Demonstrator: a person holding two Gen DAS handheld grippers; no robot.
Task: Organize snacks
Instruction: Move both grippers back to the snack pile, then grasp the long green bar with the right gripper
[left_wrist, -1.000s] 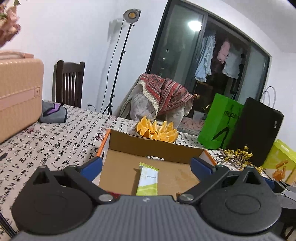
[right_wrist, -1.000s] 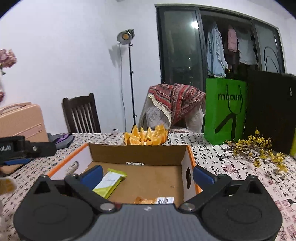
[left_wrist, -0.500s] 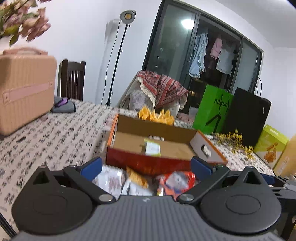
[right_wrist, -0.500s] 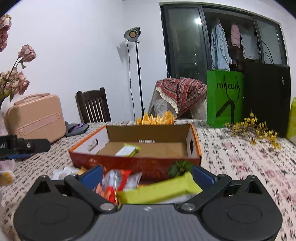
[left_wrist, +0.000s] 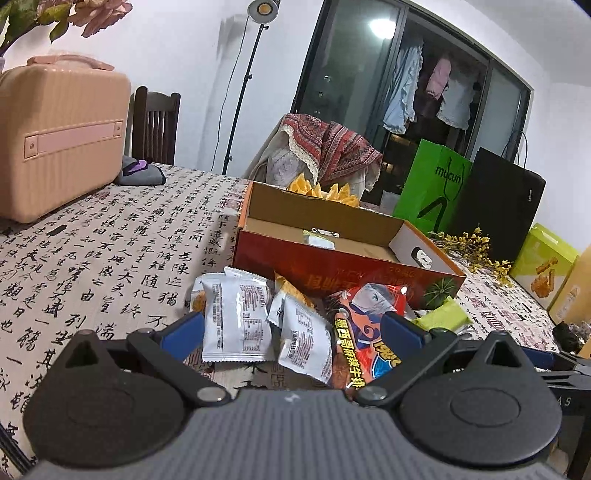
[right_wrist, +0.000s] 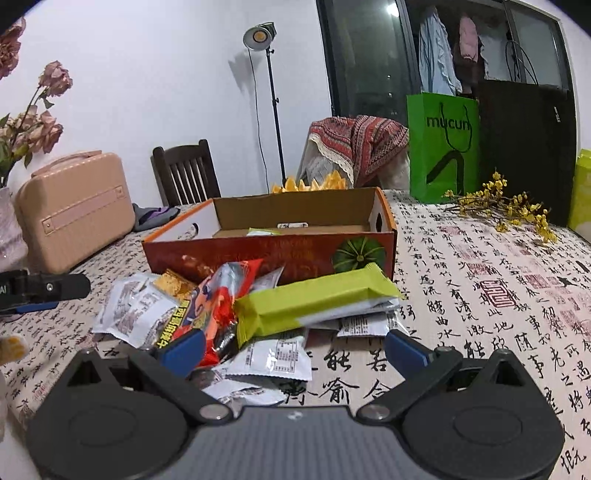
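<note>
A pile of snack packets lies on the tablecloth in front of an open orange cardboard box (left_wrist: 343, 258) (right_wrist: 266, 251). In the left wrist view, white packets (left_wrist: 236, 317) and an orange-red packet (left_wrist: 365, 332) sit between the fingers of my left gripper (left_wrist: 293, 332), which is open and holds nothing. In the right wrist view, a long lime-green bar (right_wrist: 314, 299) lies on top of the pile, with the red packet (right_wrist: 218, 299) and white packets (right_wrist: 273, 358) around it. My right gripper (right_wrist: 293, 349) is open just short of the pile. A green-white packet (right_wrist: 262, 232) rests inside the box.
A plate of orange slices (left_wrist: 325, 192) stands behind the box. A pink case (left_wrist: 55, 136) sits at the left, with dried flowers (right_wrist: 33, 122) near it. Green (right_wrist: 441, 147) and black (left_wrist: 498, 210) bags and yellow sprigs (right_wrist: 506, 206) are at the right. The left gripper's body (right_wrist: 40, 290) shows at left.
Both grippers have pulled back from over the box and dropped lower, so the snack pile in front of the box now lies between their fingers. Both stay open.
</note>
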